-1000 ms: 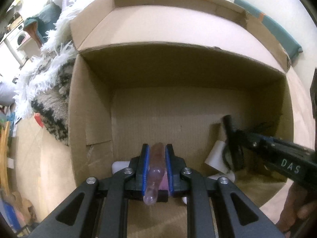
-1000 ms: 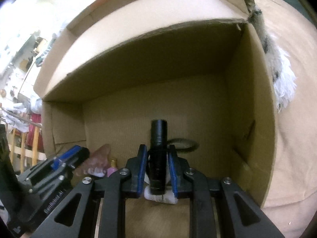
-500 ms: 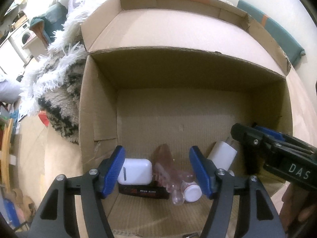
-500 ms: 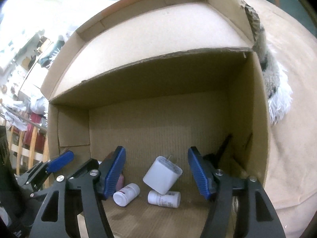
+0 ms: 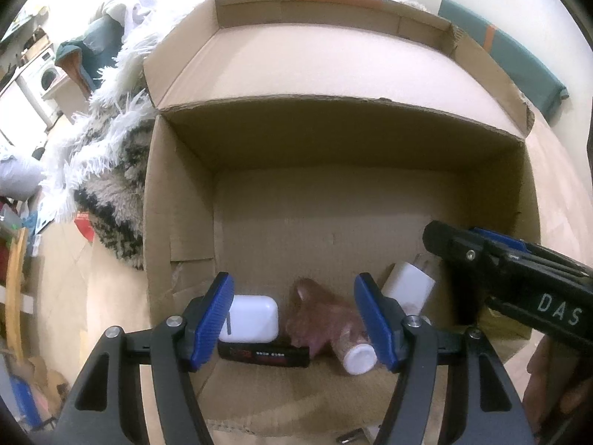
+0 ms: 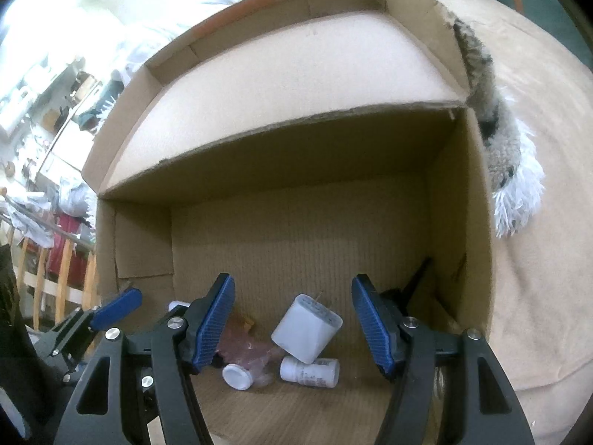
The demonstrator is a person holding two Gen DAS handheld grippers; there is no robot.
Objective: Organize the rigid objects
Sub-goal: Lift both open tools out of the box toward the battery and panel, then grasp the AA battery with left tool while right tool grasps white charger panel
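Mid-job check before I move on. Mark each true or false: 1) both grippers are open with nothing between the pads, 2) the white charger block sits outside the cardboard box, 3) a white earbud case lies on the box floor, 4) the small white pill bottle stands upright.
1) True: the left gripper and right gripper are open and empty.
2) False: the white charger block is inside the cardboard box, tilted, leaning over the pill bottle.
3) True: the white earbud case lies there, beside a black device.
4) False: the small white pill bottle lies on its side.
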